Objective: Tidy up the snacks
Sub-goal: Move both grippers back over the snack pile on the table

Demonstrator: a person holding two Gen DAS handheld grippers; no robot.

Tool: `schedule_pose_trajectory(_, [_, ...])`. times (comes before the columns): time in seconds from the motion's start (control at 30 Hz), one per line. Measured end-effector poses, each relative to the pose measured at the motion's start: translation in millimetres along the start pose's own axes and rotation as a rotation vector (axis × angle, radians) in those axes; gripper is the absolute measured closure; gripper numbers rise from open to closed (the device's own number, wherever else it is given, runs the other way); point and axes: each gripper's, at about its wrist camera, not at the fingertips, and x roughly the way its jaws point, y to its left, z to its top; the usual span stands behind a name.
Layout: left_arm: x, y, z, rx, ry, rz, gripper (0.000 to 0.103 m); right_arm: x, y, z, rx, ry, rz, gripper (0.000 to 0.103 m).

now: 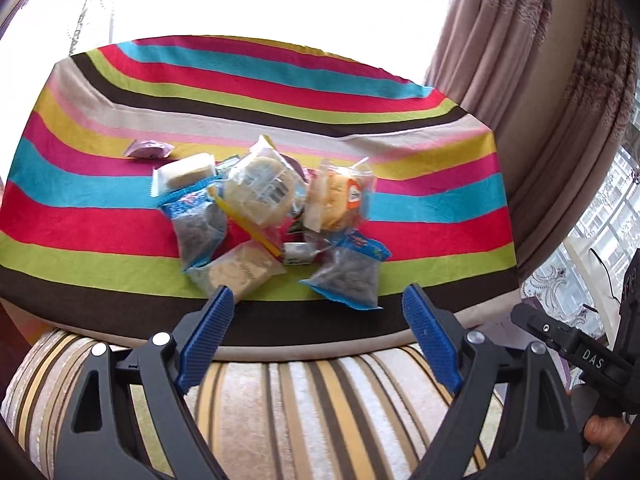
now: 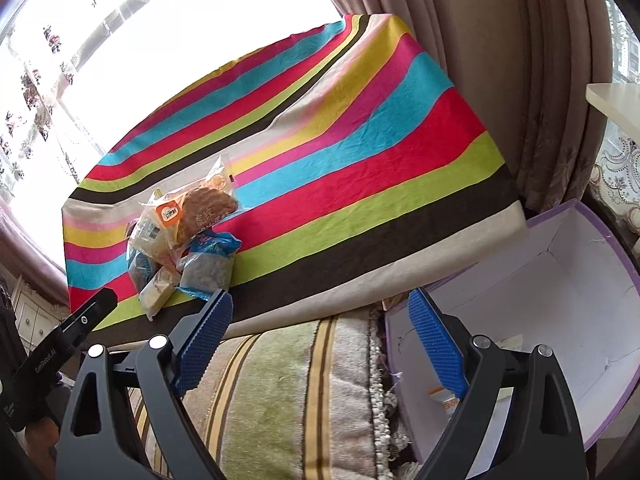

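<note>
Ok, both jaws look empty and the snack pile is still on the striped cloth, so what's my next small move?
Probably ease the left gripper forward and down onto the nearest blue-edged snack bag. Its jaws stand open with nothing between them, and that bag lies at the pile's near edge, just ahead of the tips. The purple-rimmed box sits open beside the right gripper, seemingly ready to receive it.

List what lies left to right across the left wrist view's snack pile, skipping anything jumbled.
Purple packet → left blue bag → round pale cake → orange-label pastry.
</note>
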Motion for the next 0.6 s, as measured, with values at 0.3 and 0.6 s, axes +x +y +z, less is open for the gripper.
schedule_pose_trajectory(0.3, [-1,46,8,-0.108,-0.014,0.028,0.017,27,30,9,0.006,0.036,0.049,0.016])
schedule_pose_trajectory(0.6, [5,90,36,-0.169,-0.059,0.066,0.017,65,58,44,0.157,0.088,0.187,0.016])
